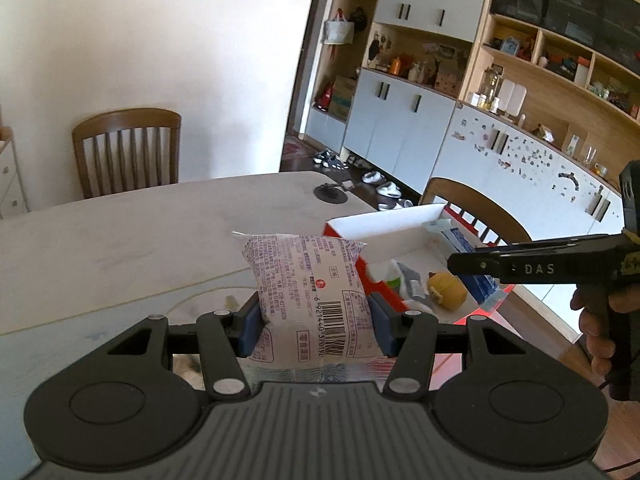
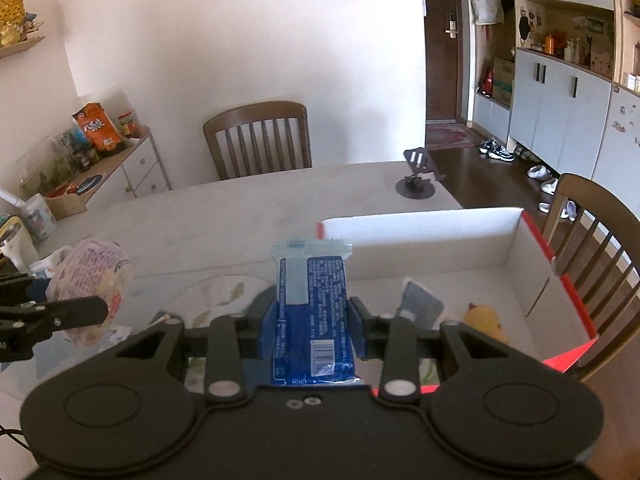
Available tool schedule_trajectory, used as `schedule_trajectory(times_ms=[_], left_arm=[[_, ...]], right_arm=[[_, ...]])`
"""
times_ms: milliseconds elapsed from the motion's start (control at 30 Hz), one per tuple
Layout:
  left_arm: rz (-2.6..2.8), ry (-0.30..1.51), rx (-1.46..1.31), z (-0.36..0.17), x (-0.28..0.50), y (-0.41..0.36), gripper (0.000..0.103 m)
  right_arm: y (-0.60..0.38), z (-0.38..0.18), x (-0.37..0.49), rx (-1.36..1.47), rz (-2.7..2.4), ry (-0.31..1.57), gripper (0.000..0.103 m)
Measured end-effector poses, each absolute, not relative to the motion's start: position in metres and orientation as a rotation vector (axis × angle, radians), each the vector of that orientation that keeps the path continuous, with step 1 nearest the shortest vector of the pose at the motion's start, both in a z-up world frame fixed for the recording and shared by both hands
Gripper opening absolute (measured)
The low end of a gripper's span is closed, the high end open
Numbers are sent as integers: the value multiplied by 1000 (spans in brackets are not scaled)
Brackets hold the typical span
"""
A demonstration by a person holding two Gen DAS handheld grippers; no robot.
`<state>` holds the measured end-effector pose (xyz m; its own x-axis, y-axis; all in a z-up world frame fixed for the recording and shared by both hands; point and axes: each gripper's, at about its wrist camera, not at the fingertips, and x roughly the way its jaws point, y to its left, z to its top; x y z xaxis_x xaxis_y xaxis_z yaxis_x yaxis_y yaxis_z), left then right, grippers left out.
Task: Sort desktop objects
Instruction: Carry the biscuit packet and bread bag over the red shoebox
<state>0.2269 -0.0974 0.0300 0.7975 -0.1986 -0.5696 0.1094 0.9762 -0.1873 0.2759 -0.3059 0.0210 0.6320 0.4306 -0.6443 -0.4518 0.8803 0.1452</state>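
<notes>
Now blue packet (image 2: pixel 310 320) clamped in right gripper (image 2: pixel 312 330), over box (image 2: pixel 532 276)

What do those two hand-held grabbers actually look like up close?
Both are matte black plastic. Each has a ribbed body, two round discs at the sides, and hinged link arms with silver rivets leading to jaws lined with blue pads. Seen side-on, the right gripper is long and slim, stamped "DAS" in pale letters, with a pistol-style handle and a thin dark cable trailing below.

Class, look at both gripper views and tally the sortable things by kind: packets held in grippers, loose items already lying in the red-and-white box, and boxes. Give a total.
Held snack packets: 2, white packet, blue packet
Items in box: 2, yellow duck toy, grey packet
Boxes: 1, box
Total: 5
</notes>
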Motion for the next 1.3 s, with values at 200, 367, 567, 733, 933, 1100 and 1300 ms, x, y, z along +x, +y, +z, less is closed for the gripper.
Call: schedule_trajectory(times_ms=[200, 367, 567, 733, 933, 1100, 1300], left_arm=[[-202, 650, -150, 25, 254, -126, 54], [-235, 669, -139, 20, 273, -152, 54], [-268, 696, -123, 13, 297, -181, 54], [-289, 713, -107, 7, 315, -199, 54], [-307, 740, -92, -3, 333, -219, 54], [-322, 767, -80, -10, 347, -233, 54], [-339, 791, -30, -20, 362, -250, 54]], right_arm=[[-326, 19, 295, -31, 494, 736, 36], [-345, 18, 309, -32, 477, 746, 36], [-367, 14, 329, -37, 456, 760, 36], [-378, 8, 346, -43, 450, 772, 36], [-388, 0, 364, -58, 438, 783, 36], [-395, -7, 375, -70, 438, 798, 36], [-395, -19, 392, -114, 444, 831, 36]])
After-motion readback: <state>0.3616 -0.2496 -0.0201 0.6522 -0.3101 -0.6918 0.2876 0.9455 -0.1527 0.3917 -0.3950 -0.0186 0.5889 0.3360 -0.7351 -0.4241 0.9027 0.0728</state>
